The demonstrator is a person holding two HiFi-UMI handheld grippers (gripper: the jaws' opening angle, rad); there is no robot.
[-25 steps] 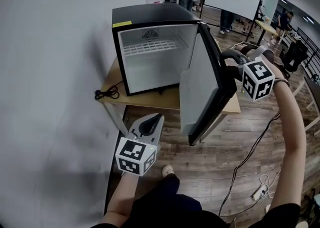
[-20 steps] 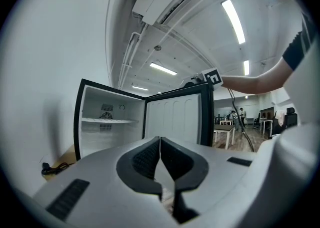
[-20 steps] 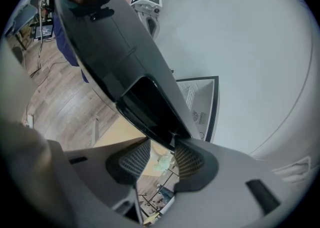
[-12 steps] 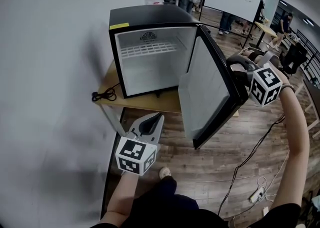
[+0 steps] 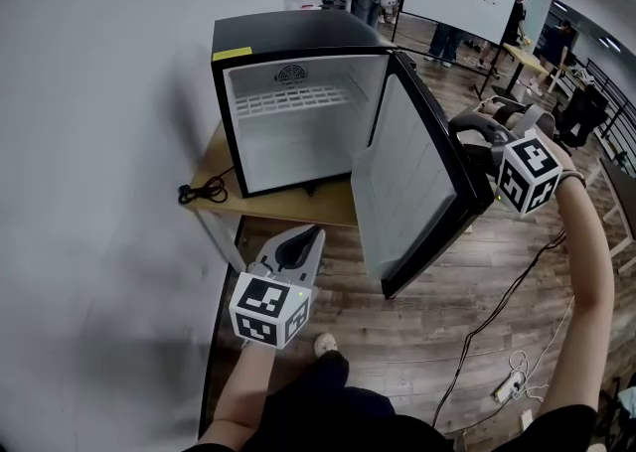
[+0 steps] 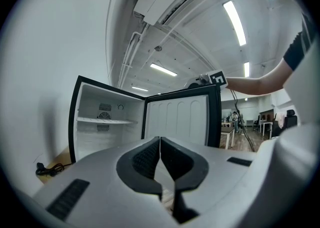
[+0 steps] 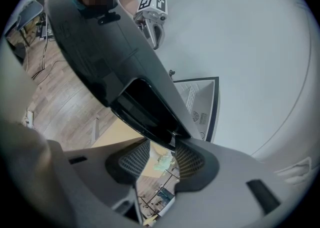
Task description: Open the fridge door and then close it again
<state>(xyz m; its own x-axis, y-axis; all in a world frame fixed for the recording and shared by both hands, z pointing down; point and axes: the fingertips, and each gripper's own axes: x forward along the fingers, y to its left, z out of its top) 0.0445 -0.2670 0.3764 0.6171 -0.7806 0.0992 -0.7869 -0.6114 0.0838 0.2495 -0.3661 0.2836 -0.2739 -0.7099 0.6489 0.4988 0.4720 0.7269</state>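
A small black fridge (image 5: 298,43) stands on a wooden table (image 5: 298,206), with its white inside and wire shelf showing. Its door (image 5: 407,182) hangs wide open toward the right. My right gripper (image 5: 465,138) is at the door's outer top edge. In the right gripper view, the door (image 7: 110,46) runs down into the mouth of my right gripper (image 7: 161,158). The jaws stand apart, and only the door's corner lies against one pad (image 7: 189,159). My left gripper (image 5: 303,241) hangs low before the table, shut and empty (image 6: 160,144), facing the fridge (image 6: 102,117).
A white wall runs along the left. A black cable (image 5: 201,188) lies coiled on the table's left end. A cord and power strip (image 5: 509,380) lie on the wood floor at right. Desks, a whiteboard and people stand far behind.
The door has swung a little wider to the right, and my right gripper went with it. My left gripper has stayed where it was.
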